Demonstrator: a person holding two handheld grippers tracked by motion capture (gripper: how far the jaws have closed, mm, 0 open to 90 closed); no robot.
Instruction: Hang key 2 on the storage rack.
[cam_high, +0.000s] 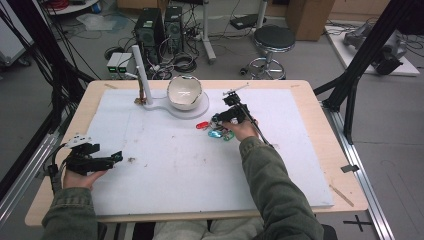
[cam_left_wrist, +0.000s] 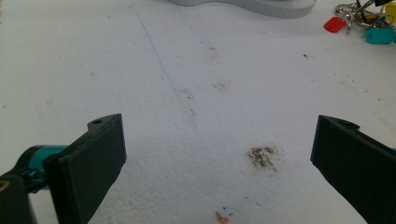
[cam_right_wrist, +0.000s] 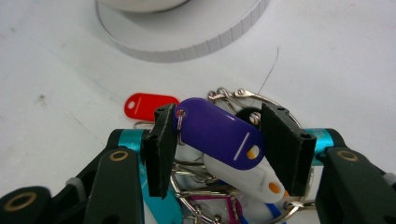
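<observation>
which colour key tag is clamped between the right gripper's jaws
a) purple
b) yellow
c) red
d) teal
a: in the right gripper view the right gripper has its two black jaws pressed on either end of the purple tag, while the red tag lies free on the white mat beyond it.

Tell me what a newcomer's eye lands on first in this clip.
The right gripper, just right of table centre, is clamped on a purple key tag amid a heap of coloured tags and rings. Behind it, a white bowl sits on a round stand, while the left gripper rests open at the near left.
</observation>
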